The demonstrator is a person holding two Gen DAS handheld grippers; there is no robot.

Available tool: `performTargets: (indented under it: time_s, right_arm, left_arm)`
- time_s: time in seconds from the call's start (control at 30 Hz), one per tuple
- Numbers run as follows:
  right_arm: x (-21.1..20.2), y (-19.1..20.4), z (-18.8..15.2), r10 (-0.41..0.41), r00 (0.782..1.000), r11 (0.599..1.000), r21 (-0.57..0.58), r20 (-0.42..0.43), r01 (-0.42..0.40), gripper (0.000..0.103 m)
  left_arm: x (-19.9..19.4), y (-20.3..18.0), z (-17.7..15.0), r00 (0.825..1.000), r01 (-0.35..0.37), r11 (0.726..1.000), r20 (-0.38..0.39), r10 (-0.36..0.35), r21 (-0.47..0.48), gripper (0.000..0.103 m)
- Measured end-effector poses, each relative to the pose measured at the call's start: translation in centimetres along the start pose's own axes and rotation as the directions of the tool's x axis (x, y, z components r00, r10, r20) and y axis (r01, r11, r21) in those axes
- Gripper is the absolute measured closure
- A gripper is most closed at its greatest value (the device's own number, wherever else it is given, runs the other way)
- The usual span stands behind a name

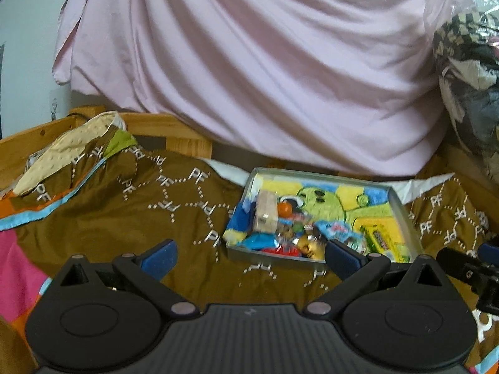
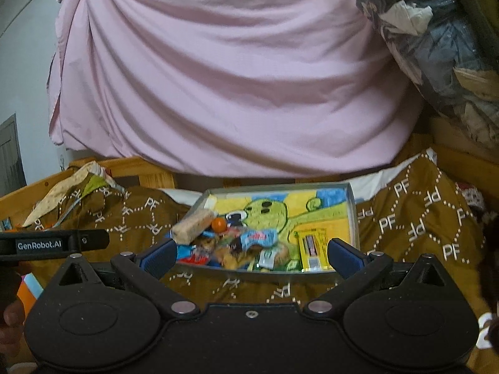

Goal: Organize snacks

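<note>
Snacks (image 2: 230,240) sit heaped in the near-left part of a shallow tray (image 2: 351,215) with a cartoon picture on its floor; a yellow pack (image 2: 312,246) lies apart on the right, a beige bar (image 2: 193,222) and an orange ball (image 2: 219,224) at the pile's left edge. Tray rests on a brown patterned blanket (image 1: 131,218) on the bed — soft base, so it may tip or slide under a push. Left claw (image 1: 249,257) spread wide, holding nothing, low off the tray's near-left corner. Right claw (image 2: 249,254) also spread and empty, squared to the near rim. Whether the heap is sorted or awaiting sorting — unclear. Pink sheet (image 1: 249,62) hangs behind; near rim stands between claws and wrappers.
</note>
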State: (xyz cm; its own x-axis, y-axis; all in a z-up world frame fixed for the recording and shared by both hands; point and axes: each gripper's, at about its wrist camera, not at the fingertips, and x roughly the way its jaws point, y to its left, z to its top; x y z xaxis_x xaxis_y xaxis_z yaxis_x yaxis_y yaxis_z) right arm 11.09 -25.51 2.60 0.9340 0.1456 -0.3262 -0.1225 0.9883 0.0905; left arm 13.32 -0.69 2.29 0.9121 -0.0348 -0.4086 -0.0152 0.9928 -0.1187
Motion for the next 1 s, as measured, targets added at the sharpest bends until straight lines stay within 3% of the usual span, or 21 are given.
performTargets:
  time_s: [0.43,1.0]
  right_arm:
    - [0.9,0.1,-1.2,-0.025,0.994,1.000,0.001,-0.106,0.026,0.001]
    - [1.4,0.0,-1.7,-0.021,0.991,1.000,-0.007,-0.134,0.020,0.001]
  left_arm:
    - [0.4,-0.1,-1.6,0.998,-0.021,0.999,-0.056,0.022,0.031,0.000]
    - [0.8,-0.5,-1.9,0.997,-0.019,0.998,-0.067,0.023,0.063,0.000]
